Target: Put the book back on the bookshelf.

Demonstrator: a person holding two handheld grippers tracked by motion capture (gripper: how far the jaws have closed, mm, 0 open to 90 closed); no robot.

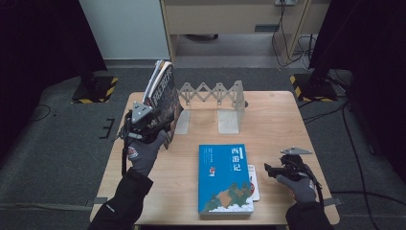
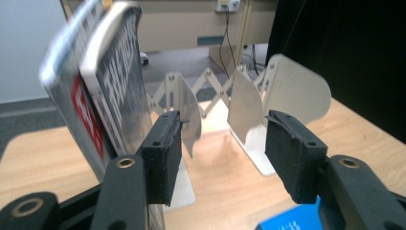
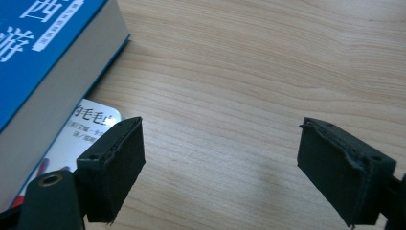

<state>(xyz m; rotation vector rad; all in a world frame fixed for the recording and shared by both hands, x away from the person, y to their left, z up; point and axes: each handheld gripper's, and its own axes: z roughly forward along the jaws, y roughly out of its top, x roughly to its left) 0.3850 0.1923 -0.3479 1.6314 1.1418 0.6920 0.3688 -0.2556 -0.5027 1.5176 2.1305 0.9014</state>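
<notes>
Two books [image 1: 163,91] stand upright and lean at the left end of a white expanding book rack [image 1: 215,93]. My left gripper [image 1: 160,125] is right beside them; in the left gripper view the books [image 2: 110,91] rise just outside its left jaw, and the gripper [image 2: 225,139] is open with only the rack's plates [image 2: 287,81] beyond the gap. A thick blue book [image 1: 225,177] lies flat near the front edge on a thin white booklet [image 1: 253,184]. My right gripper [image 1: 267,170] is open over bare wood to the right of that booklet [image 3: 91,129] and the blue book [image 3: 43,57].
The wooden table [image 1: 277,120] has bare surface at its right half and in front of the rack. Dark stands with striped bases [image 1: 95,88] sit on the floor behind both back corners, and cables run along the floor at right.
</notes>
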